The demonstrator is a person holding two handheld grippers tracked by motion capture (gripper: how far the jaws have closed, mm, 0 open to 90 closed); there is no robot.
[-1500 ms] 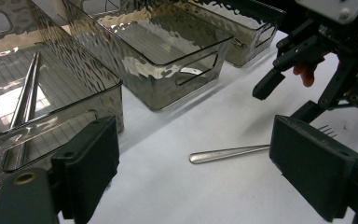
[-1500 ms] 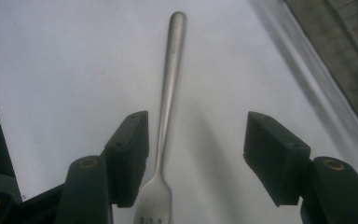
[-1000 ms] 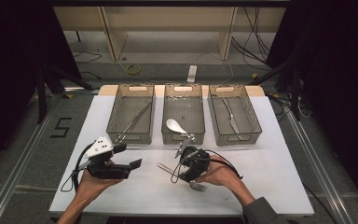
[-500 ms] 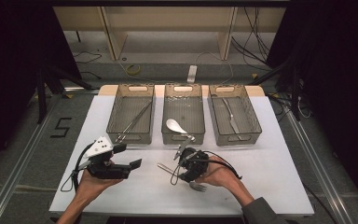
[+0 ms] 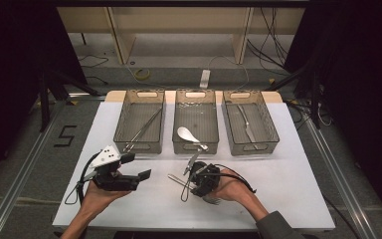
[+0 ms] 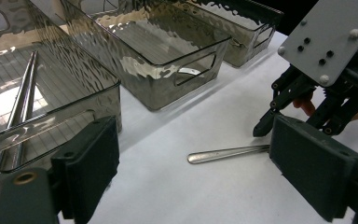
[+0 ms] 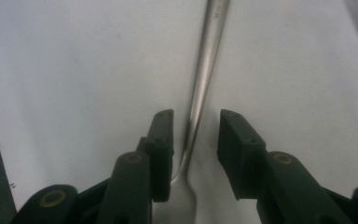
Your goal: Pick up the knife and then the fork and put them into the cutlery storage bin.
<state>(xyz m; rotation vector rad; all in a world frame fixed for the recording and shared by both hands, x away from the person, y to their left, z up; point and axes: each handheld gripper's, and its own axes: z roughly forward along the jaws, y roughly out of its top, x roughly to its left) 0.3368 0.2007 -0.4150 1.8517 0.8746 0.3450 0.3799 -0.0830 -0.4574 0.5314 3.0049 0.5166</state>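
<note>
One fork [image 7: 204, 88] lies flat on the white table [image 5: 298, 179], near its front edge and a little to the right of the middle. In the right gripper view its handle runs up toward twelve o'clock, and its neck passes between the two fingers of the right gripper [image 7: 195, 140]. Those fingers [image 7: 161, 140] have just been closing and now stand narrow around the neck, with a slim gap on each side, so the pads do not yet press the metal. In the high view the right gripper [image 5: 195, 180] sits over the fork, whose tines stick out toward five o'clock below the hand.

The left gripper [image 5: 138, 168] is held at about nine o'clock from the fork, well apart from it, with its fingers wide and nothing between them. In the left gripper view the fork handle [image 6: 228, 153] lies on the bare table between the two pads [image 6: 314, 170], farther off.

Three clear bins stand in a row along the far side of the table. The left bin [image 5: 140, 124] holds a pair of metal chopsticks [image 5: 142, 130]. The middle bin [image 5: 195, 119] holds one white spoon [image 5: 188, 135], whose handle leans over the front rim. The right bin [image 5: 248, 124] holds one knife [image 5: 246, 127]. The spoon's handle, at twelve o'clock from the right gripper, is the nearest thing to it; the table around the fork is otherwise open.
</note>
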